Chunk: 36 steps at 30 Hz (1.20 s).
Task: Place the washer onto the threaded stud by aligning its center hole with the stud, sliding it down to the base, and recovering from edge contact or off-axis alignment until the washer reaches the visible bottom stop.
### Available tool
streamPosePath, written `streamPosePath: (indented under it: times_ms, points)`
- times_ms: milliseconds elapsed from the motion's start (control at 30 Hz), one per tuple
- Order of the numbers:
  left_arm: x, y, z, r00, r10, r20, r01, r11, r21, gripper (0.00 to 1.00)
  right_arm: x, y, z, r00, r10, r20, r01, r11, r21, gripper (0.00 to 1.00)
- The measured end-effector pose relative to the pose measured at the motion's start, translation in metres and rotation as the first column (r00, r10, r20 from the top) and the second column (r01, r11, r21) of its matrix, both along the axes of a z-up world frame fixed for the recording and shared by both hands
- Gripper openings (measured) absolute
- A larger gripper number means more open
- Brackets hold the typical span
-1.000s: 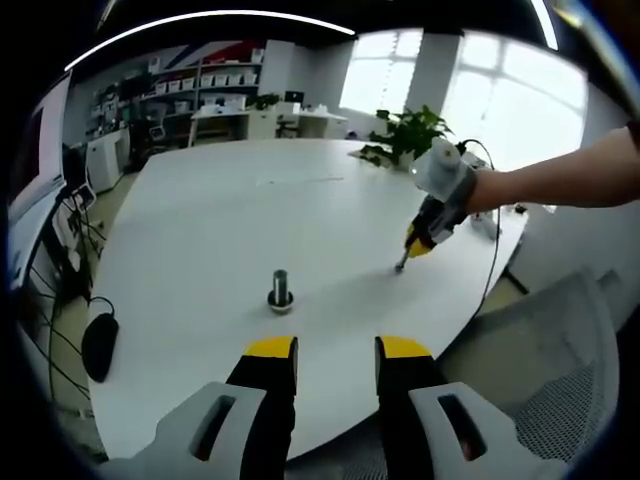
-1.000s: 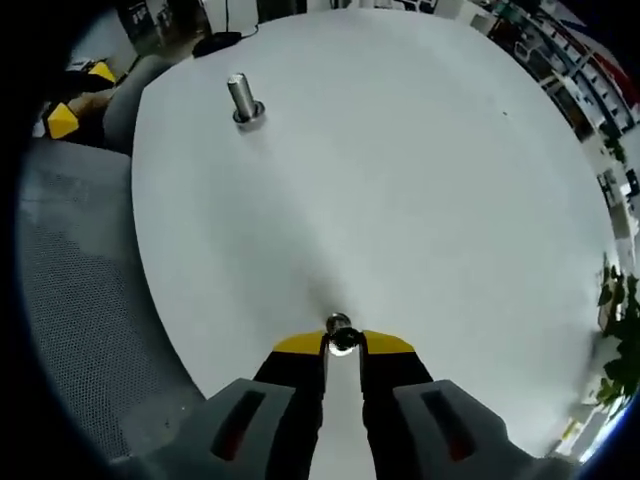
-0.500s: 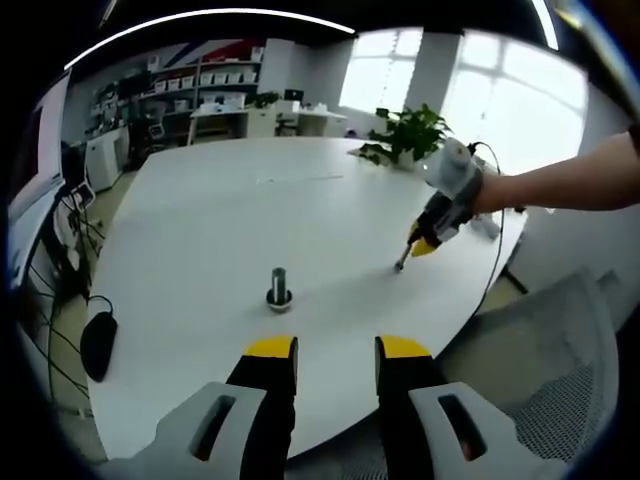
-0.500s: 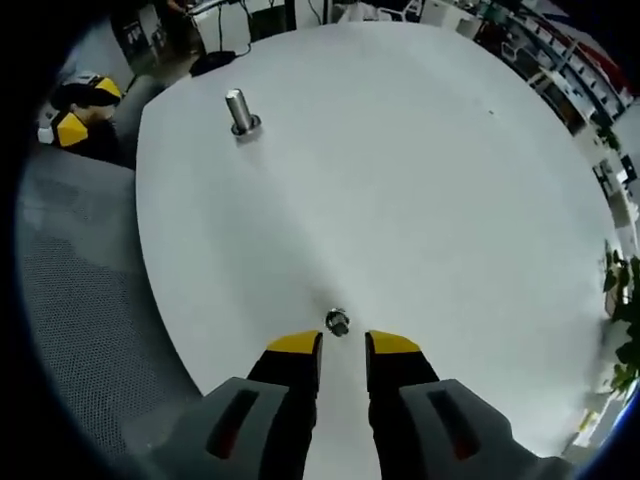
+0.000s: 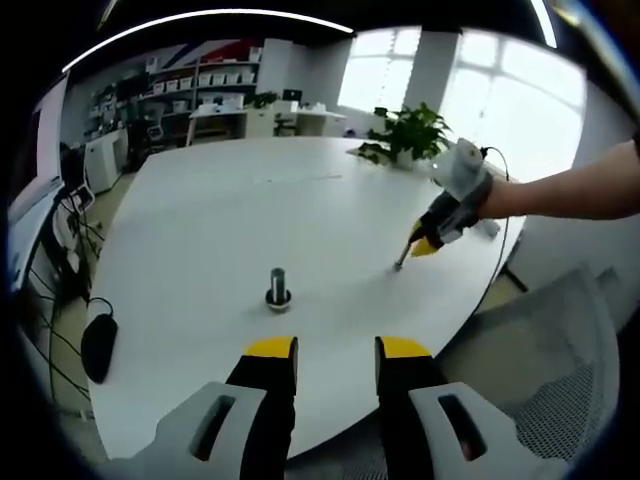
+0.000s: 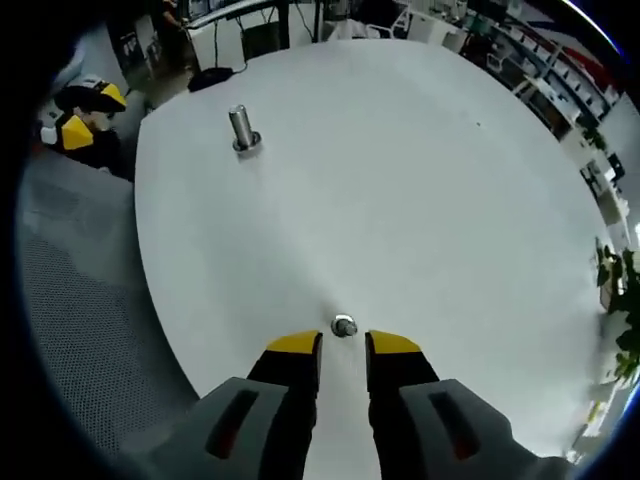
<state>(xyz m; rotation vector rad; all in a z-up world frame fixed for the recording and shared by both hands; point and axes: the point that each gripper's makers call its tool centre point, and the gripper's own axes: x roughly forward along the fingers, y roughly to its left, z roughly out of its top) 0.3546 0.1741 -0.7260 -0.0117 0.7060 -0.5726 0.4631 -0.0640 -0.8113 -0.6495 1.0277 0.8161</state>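
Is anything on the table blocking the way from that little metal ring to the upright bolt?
Nothing visible does. The washer lies on the white table just ahead of the right tool, and only bare tabletop stretches from there to the threaded stud.

One stud [image 5: 278, 287], one washer [image 6: 343, 325], one table [image 5: 200, 220]. Two grippers: left [image 5: 335, 350], right [image 6: 343, 345]. One plant [image 5: 412, 132], one mesh chair [image 5: 560, 360].
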Motion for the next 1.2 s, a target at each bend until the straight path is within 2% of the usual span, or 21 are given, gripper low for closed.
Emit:
streamPosePath:
  times_ms: [100, 233, 400, 467, 533, 667, 733, 867, 900, 1067, 1200]
  points:
    - [-0.001, -0.001, 0.001, 1.0, -0.006, 0.003, 0.006, 1.0, 0.002, 0.29, -0.003, -0.001, 0.006, 0.999, -0.036, 0.02, 0.035, 0.998, 0.044, 0.2]
    - [-0.001, -0.002, 0.001, 1.0, -0.013, 0.005, 0.013, 1.0, 0.008, 0.29, -0.01, -0.008, 0.012, 0.998, -0.042, 0.052, 0.039, 0.998, 0.052, 0.2]
    - [-0.002, -0.004, 0.001, 1.0, -0.022, 0.008, 0.022, 1.0, 0.008, 0.3, -0.018, -0.013, 0.024, 0.992, -0.099, 0.079, 0.089, 0.989, 0.118, 0.21]
    - [-0.003, -0.006, 0.001, 1.0, -0.03, 0.007, 0.03, 1.0, 0.006, 0.3, -0.021, -0.009, 0.031, 0.985, -0.152, 0.079, 0.134, 0.972, 0.191, 0.22]
    - [-0.003, -0.007, 0.001, 0.999, -0.039, 0.009, 0.039, 0.999, 0.006, 0.3, -0.023, -0.012, 0.038, 0.977, -0.191, 0.092, 0.166, 0.958, 0.232, 0.23]
    - [-0.004, -0.01, 0.002, 0.998, -0.054, 0.016, 0.054, 0.999, 0.01, 0.31, -0.032, -0.016, 0.048, 0.972, -0.199, 0.123, 0.164, 0.956, 0.245, 0.24]
    - [-0.004, -0.012, 0.003, 0.998, -0.062, 0.022, 0.062, 0.998, 0.01, 0.31, -0.033, -0.012, 0.062, 0.96, -0.227, 0.164, 0.169, 0.937, 0.305, 0.25]
    - [-0.005, -0.014, 0.006, 0.997, -0.073, 0.035, 0.072, 0.997, 0.011, 0.31, -0.039, -0.009, 0.078, 0.947, -0.267, 0.177, 0.183, 0.905, 0.385, 0.27]
    - [-0.005, -0.015, 0.006, 0.996, -0.075, 0.04, 0.075, 0.997, 0.012, 0.31, -0.04, -0.01, 0.084, 0.942, -0.274, 0.195, 0.179, 0.9, 0.398, 0.27]
    - [-0.004, -0.019, 0.013, 0.994, -0.09, 0.067, 0.09, 0.996, 0.003, 0.32, -0.049, -0.008, 0.101, 0.929, -0.305, 0.209, 0.185, 0.873, 0.452, 0.28]
    - [-0.003, -0.021, 0.019, 0.992, -0.088, 0.091, 0.091, 0.995, -0.027, 0.32, -0.059, -0.008, 0.113, 0.916, -0.323, 0.236, 0.178, 0.858, 0.482, 0.29]
